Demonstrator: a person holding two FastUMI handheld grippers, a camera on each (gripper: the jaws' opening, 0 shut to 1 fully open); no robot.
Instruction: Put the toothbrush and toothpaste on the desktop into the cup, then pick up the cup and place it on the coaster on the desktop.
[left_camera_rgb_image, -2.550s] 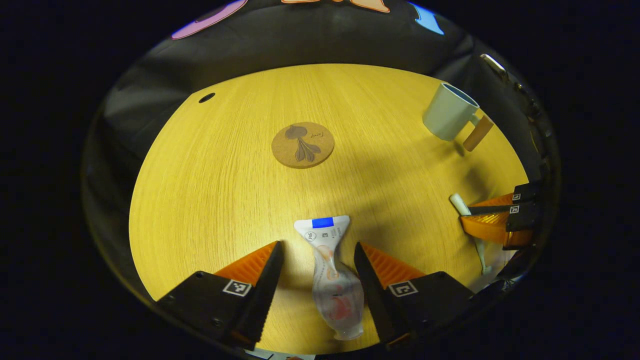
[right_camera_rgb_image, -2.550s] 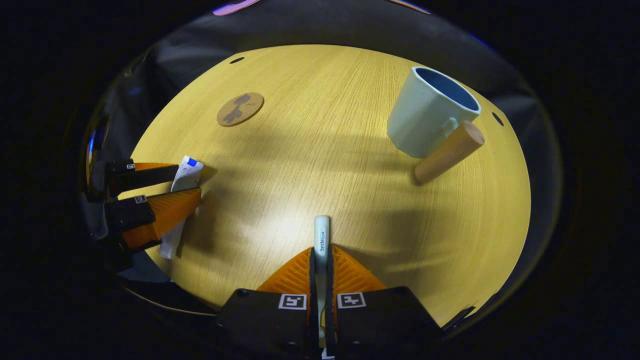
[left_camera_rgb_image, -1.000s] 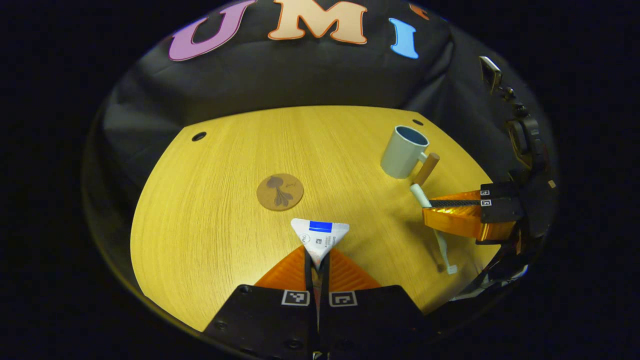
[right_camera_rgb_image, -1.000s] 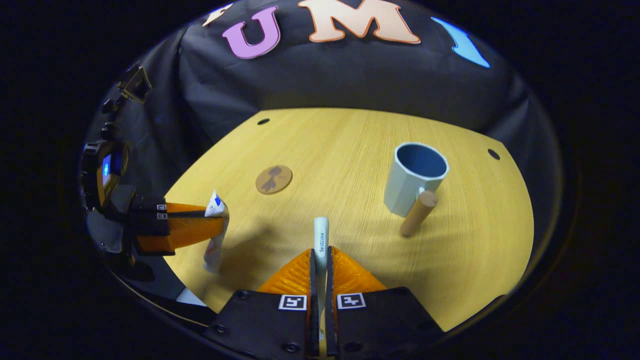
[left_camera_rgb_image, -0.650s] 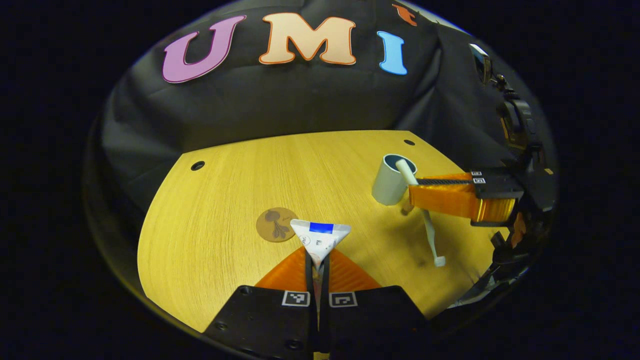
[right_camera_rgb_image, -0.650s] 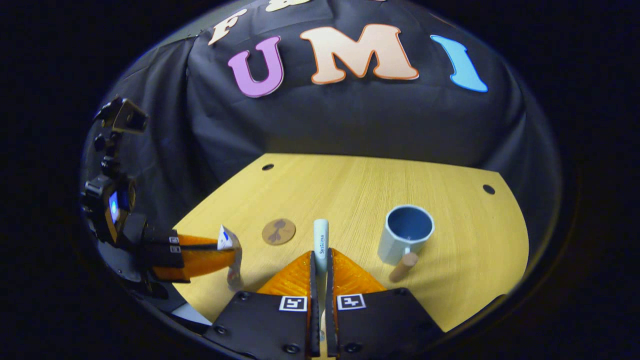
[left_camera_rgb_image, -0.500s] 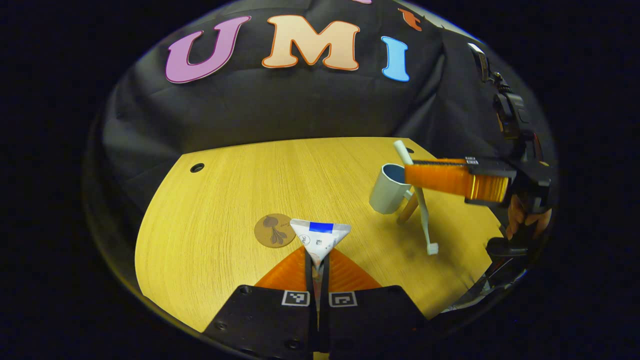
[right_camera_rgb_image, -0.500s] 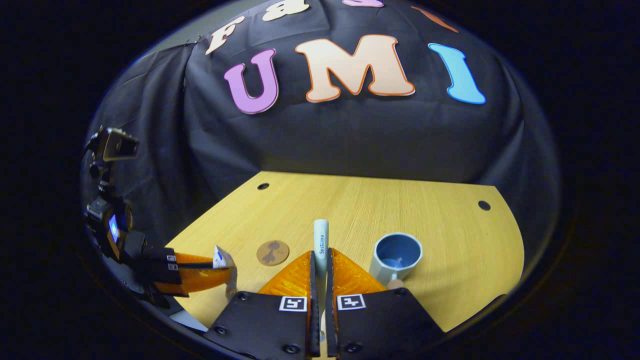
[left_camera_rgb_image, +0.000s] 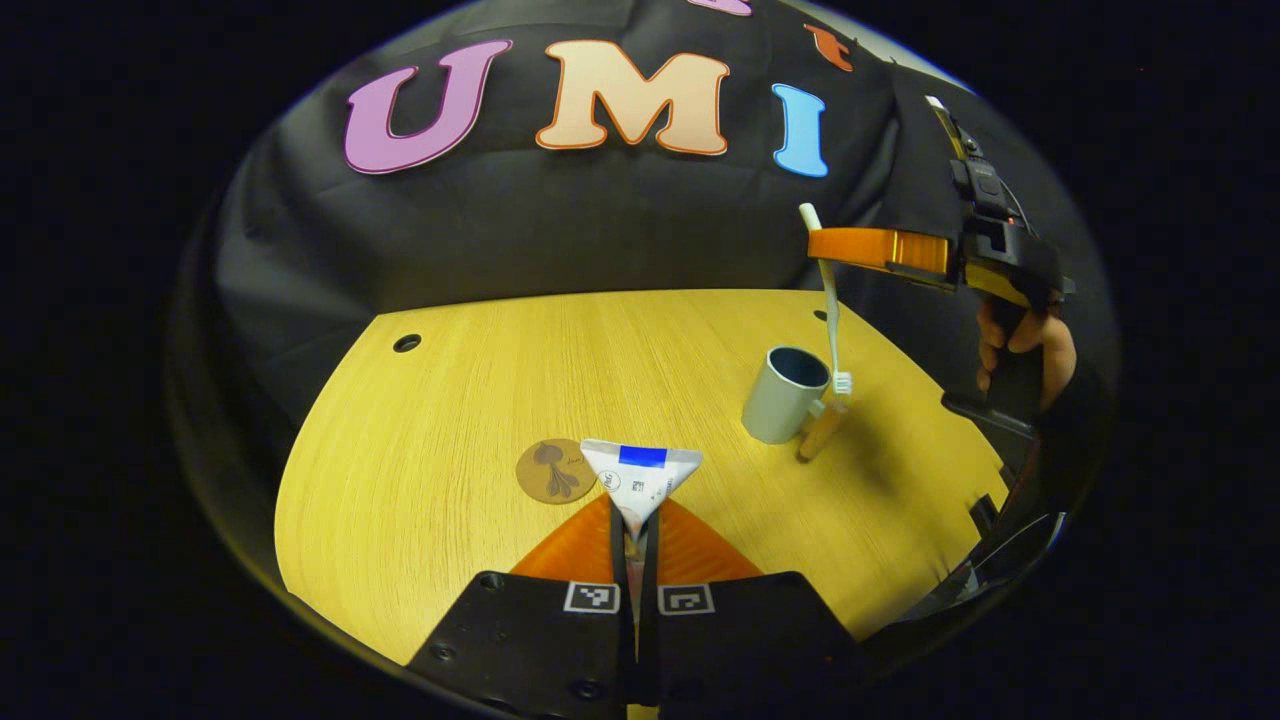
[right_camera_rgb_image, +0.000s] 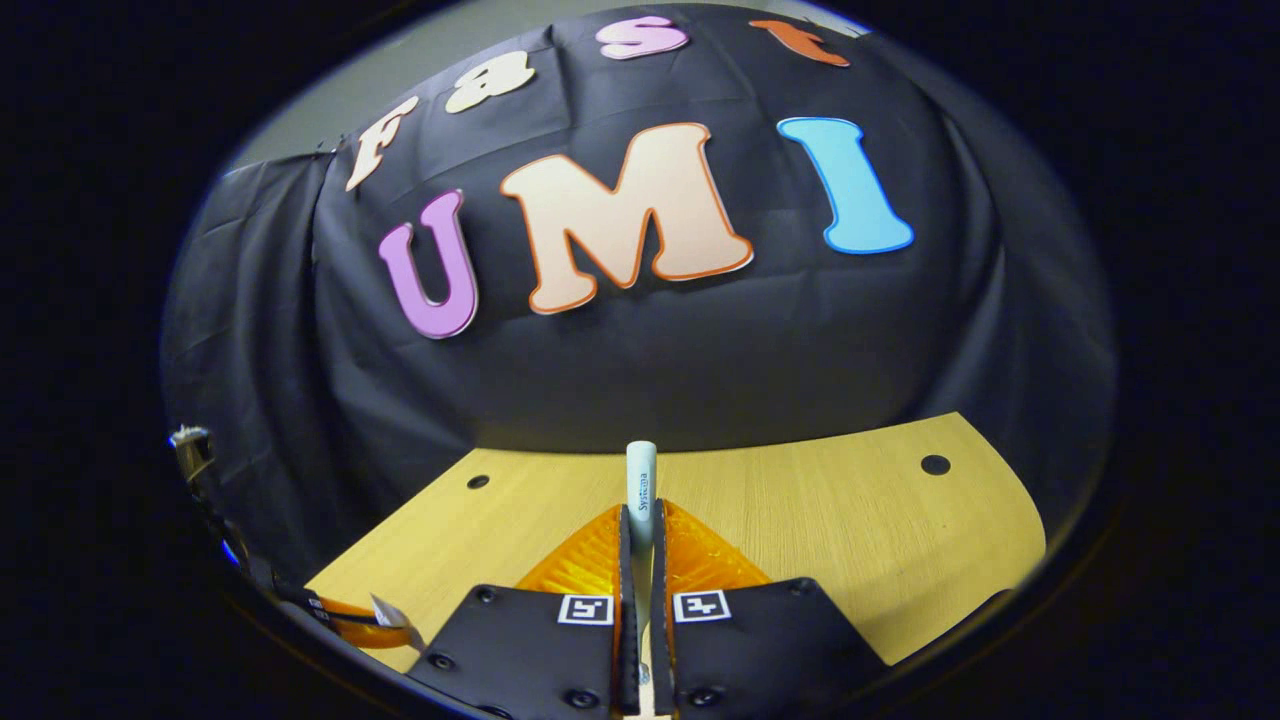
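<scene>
Now the right tool (left_camera_rgb_image: 822, 240) is clamping the slim white toothbrush (left_camera_rgb_image: 827, 300) upright, head just over the pale grey cup (left_camera_rgb_image: 785, 395) near the worktop's (left_camera_rgb_image: 450, 420) right edge; lowering comes next. The left tool (left_camera_rgb_image: 634, 520) is pinching the white toothpaste tube (left_camera_rgb_image: 640, 478).

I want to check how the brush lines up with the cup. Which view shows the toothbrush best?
The left gripper view: the whole toothbrush hangs upright from the right gripper, its head beside the rim of the cup. The right gripper view shows just the handle end sticking out between its own fingers.
</scene>
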